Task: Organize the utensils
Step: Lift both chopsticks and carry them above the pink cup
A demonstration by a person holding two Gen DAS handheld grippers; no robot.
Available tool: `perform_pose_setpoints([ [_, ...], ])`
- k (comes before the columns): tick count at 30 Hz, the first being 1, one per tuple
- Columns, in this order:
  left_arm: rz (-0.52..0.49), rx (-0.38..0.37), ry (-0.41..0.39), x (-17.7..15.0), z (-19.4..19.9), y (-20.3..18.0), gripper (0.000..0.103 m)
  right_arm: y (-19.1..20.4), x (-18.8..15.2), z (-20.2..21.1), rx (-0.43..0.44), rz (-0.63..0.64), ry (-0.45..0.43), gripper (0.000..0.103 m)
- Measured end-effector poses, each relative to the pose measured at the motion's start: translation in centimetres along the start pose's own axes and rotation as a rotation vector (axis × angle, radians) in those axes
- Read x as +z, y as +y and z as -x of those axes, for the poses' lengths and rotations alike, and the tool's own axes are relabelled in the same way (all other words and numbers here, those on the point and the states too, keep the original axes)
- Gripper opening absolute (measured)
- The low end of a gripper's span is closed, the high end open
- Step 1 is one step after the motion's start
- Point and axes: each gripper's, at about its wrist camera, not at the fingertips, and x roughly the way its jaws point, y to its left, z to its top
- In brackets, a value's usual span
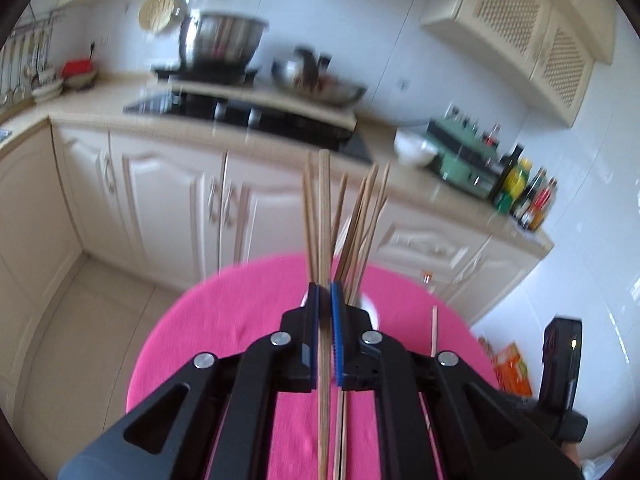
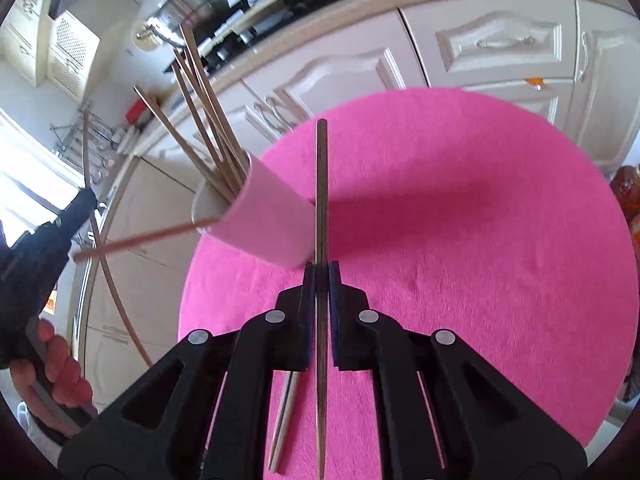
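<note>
Two grippers are each clamping one chopstick: the left gripper [image 1: 324,292] is pinching a wooden stick [image 1: 324,200] just before the cup [image 2: 260,220] on the pink table [image 2: 480,240], the right gripper [image 2: 321,270] a darker one [image 2: 321,184]. Light, stiff and slippery, they are probably best pinched mid-shaft.

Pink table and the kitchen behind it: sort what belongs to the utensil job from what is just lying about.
Job:
left gripper, shut on a chopstick
right gripper, shut on a dark chopstick
cup of chopsticks

Lying about:
pot
wok
white bowl
sauce bottles
</note>
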Motion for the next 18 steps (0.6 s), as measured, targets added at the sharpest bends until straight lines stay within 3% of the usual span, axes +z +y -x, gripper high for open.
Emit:
perform_pose_setpoints([
  [12,0.01,-0.027,-0.187,4.4,-1.9,-2.2,0.006,0.0,3.5,0.3,0.056,-0.003,-0.108,0.007],
  [18,-0.003,-0.02,-0.251,5.6,-2.9,-2.5,0.006,-0.1,4.9,-1.2,0.083,-0.012,-0.104,0.007],
])
